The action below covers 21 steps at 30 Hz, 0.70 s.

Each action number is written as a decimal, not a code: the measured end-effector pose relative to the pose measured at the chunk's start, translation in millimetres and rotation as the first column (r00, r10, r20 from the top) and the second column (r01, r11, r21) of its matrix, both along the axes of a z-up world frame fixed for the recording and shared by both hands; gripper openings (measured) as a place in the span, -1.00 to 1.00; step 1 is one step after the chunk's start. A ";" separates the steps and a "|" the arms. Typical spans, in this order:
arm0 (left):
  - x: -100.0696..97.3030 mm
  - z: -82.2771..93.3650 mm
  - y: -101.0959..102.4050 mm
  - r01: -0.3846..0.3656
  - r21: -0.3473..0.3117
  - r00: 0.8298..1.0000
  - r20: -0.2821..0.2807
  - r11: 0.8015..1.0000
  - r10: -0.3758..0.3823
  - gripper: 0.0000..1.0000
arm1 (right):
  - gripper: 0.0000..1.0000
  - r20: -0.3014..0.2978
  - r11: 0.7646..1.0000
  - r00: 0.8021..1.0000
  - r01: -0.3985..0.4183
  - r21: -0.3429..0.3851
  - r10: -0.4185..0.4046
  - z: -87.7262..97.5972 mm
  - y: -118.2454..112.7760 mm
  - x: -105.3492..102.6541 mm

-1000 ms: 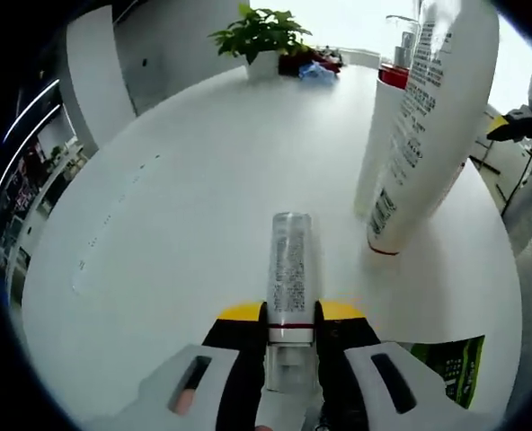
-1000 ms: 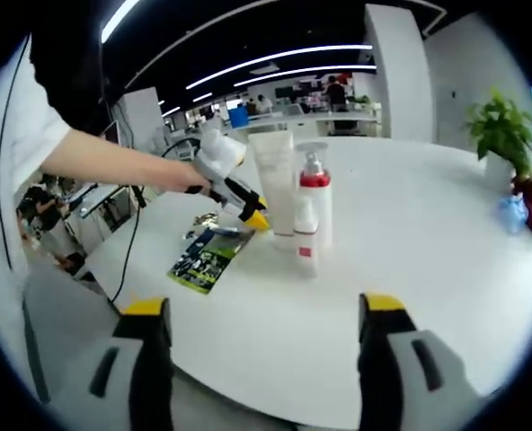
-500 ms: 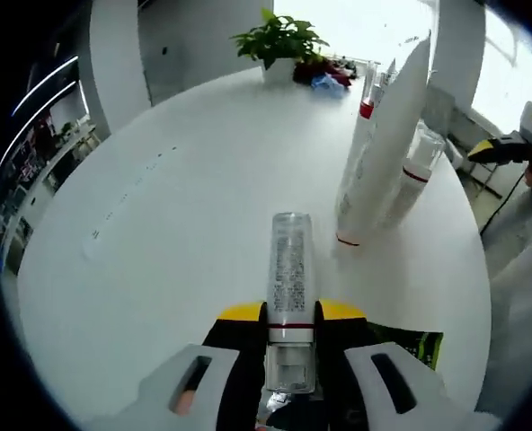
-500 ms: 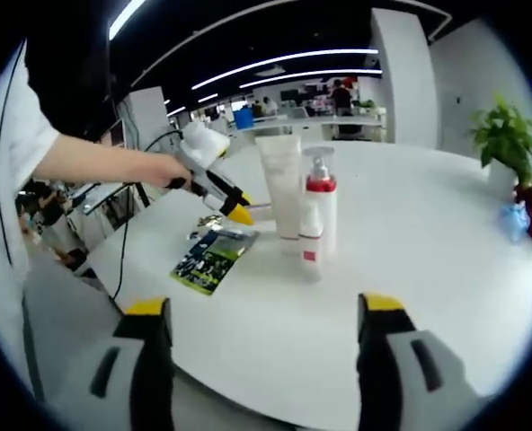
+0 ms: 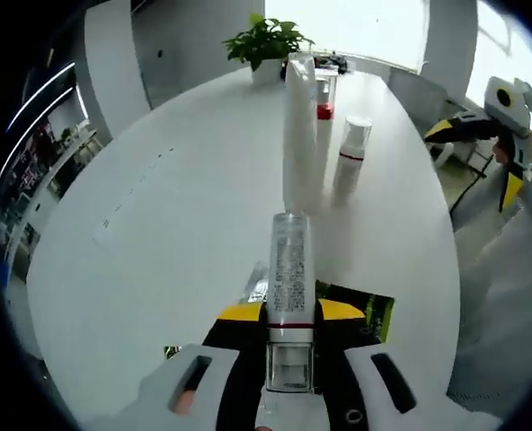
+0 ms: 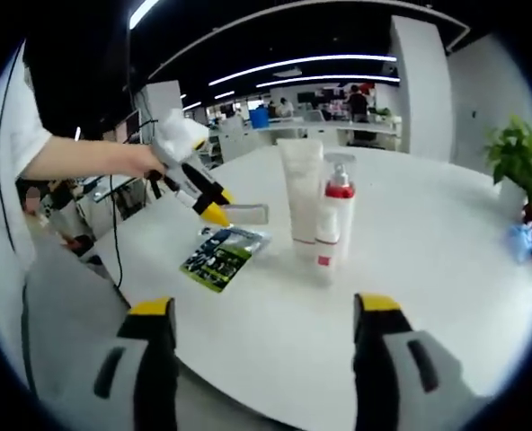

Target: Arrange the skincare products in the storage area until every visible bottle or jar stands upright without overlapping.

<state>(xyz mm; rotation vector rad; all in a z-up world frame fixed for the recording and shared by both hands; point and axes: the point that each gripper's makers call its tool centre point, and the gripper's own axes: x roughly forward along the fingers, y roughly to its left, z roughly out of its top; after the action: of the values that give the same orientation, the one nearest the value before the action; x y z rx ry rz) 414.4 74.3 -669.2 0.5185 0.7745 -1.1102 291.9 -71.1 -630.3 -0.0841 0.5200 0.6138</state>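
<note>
Since a second ago we have drawn our left gripper (image 5: pixel 291 332) back from the standing bottles (image 5: pixel 318 135) at twelve o'clock, clamping the clear tube (image 5: pixel 289 269) level; right gripper (image 6: pixel 257 359) waits spread, holding nothing.

- Tube (image 5: pixel 299 135), pump bottle (image 5: pixel 323 94) and small bottle (image 5: pixel 349 153) stand clustered on table (image 5: pixel 158 197), 12 to 1 o'clock in left gripper view.
- Sachet (image 6: pixel 219 255) lies at cluster's 8 o'clock in right gripper view.
- Plant (image 5: pixel 268 40) behind, far edge.
</note>
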 end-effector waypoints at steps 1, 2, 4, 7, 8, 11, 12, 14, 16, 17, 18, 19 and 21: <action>-3.7 1.9 -0.4 0.002 -0.002 1.000 0.000 1.000 -0.002 -0.65 | 0.56 -0.002 1.000 1.000 -0.008 0.001 0.008 0.1 1.2 -0.8; -9.9 4.8 -1.4 0.009 -0.003 1.000 0.001 1.000 -0.009 -0.65 | 0.53 -0.002 1.000 1.000 -0.022 0.002 0.022 0.5 2.8 -1.8; -18.0 8.1 -2.4 0.022 0.003 1.000 0.004 1.000 -0.022 -0.65 | 0.51 0.000 0.999 0.999 -0.039 0.006 0.039 1.6 5.3 -3.1; -32.3 15.3 -4.7 0.047 0.010 0.999 0.010 0.999 -0.047 -0.65 | 0.48 0.001 0.996 0.996 -0.089 -0.012 0.089 1.0 11.9 -5.8; -36.2 17.4 -5.1 0.051 0.010 0.999 0.011 0.999 -0.052 -0.65 | 0.45 -0.001 0.994 0.994 -0.107 -0.019 0.107 0.4 14.5 -6.8; -51.1 24.6 -6.0 0.069 0.018 0.997 0.025 0.997 -0.069 -0.65 | 0.38 -0.001 0.981 0.981 -0.192 -0.023 0.192 3.3 32.0 -11.4; -55.5 26.5 -6.3 0.073 0.018 0.997 0.025 0.997 -0.074 -0.65 | 0.34 0.003 0.975 0.975 -0.220 -0.034 0.220 4.8 36.5 -12.6; -65.4 30.6 -8.1 0.077 0.008 0.997 0.022 0.997 -0.077 -0.65 | 0.27 0.016 0.963 0.963 -0.266 -0.045 0.267 11.0 46.3 -13.1; -76.2 33.8 -10.3 0.086 0.002 0.996 0.021 0.996 -0.086 -0.65 | 0.23 0.035 0.952 0.952 -0.302 -0.042 0.304 18.4 56.4 -10.9; -80.7 35.2 -11.4 0.089 0.000 0.996 0.020 0.996 -0.089 -0.65 | 0.20 0.043 0.947 0.946 -0.319 -0.046 0.321 21.2 60.2 -9.4; -87.3 36.4 -12.7 0.100 -0.004 0.995 0.017 0.995 -0.100 -0.65 | 0.18 0.057 0.935 0.933 -0.351 -0.056 0.354 26.3 66.4 -7.5; -92.1 38.0 -13.7 0.105 -0.007 0.994 0.017 0.994 -0.105 -0.65 | 0.15 0.066 0.926 0.924 -0.372 -0.061 0.376 29.9 70.7 -6.6; -103.2 41.3 -15.6 0.118 -0.008 0.993 0.016 0.993 -0.118 -0.65 | 0.07 0.078 0.904 0.901 -0.423 -0.068 0.427 37.1 80.8 -5.5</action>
<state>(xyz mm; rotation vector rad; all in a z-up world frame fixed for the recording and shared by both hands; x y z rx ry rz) 311.3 58.7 -627.9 0.5699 0.7324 -1.2170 286.4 9.7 -593.1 -0.2777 0.4289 1.0212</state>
